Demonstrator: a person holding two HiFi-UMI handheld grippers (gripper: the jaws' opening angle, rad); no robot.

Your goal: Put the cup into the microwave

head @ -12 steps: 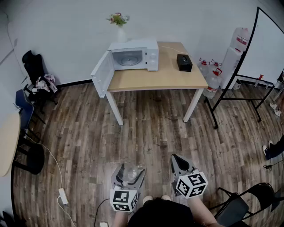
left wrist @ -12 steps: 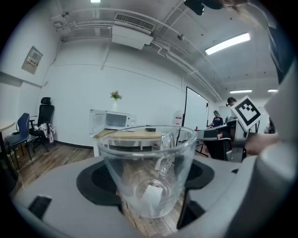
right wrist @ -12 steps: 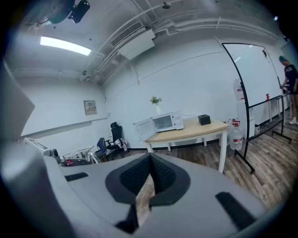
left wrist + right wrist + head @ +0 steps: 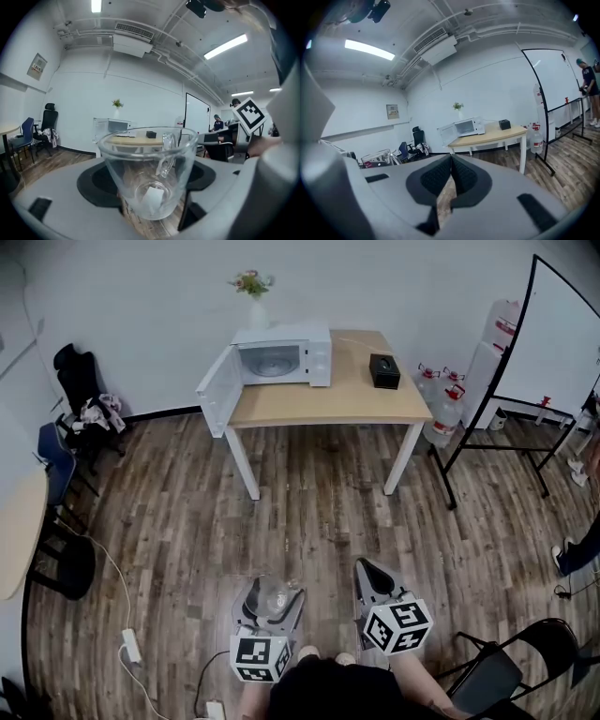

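- You hold both tools low in front of your body, tipped slightly downward over the wooden floor [image 4: 309, 512], facing the bench [image 4: 347, 401].
- Your left tool [image 4: 272, 587] stands spread wide, clamped on an upright clear glass cup [image 4: 149, 173].
- Your right tool [image 4: 451, 161] is clenched, jaws together, with nothing between them.
- The microwave [image 4: 281, 354] sits on the bench with its door [image 4: 216, 395] open, well apart from the cup.

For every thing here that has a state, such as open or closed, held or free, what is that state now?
microwave door: swung wide open, toward the picture's left.
microwave: on the table, cavity exposed, no cup inside.
cup: upright, clamped between the left jaws.
left gripper: shut on the cup.
right gripper: shut, nothing between its jaws.
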